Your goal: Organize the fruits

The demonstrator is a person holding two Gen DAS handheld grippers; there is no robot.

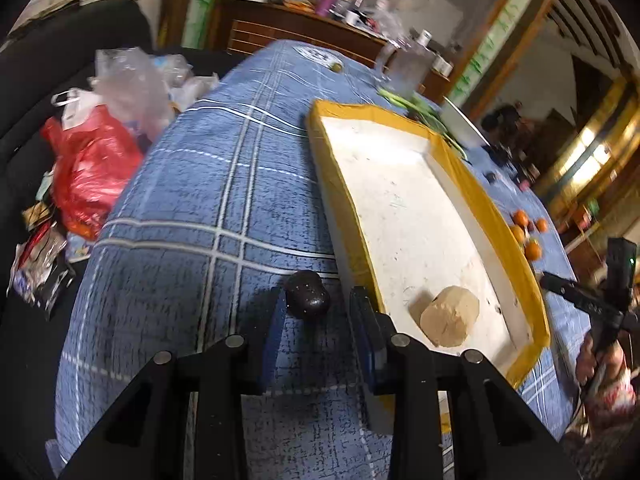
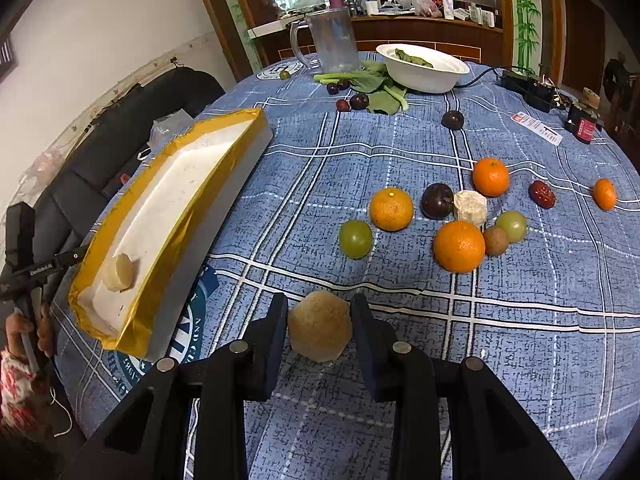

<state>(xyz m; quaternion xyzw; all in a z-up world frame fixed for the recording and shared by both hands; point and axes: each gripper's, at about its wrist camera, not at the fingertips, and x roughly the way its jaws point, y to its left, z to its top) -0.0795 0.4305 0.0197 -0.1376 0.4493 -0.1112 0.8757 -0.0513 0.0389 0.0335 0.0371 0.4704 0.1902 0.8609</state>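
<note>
A yellow-rimmed white tray lies on the blue checked tablecloth and holds one beige chunk. The tray also shows at the left of the right wrist view with that chunk. My left gripper is open around a dark plum, which touches the left finger. My right gripper is shut on a beige peeled fruit piece. Oranges, green grapes, a dark plum, a beige chunk and a red date lie scattered ahead.
A white bowl with greens, a clear pitcher, leafy greens and small dark fruits stand at the far side. A power strip sits far right. Plastic bags lie on a dark sofa left of the table.
</note>
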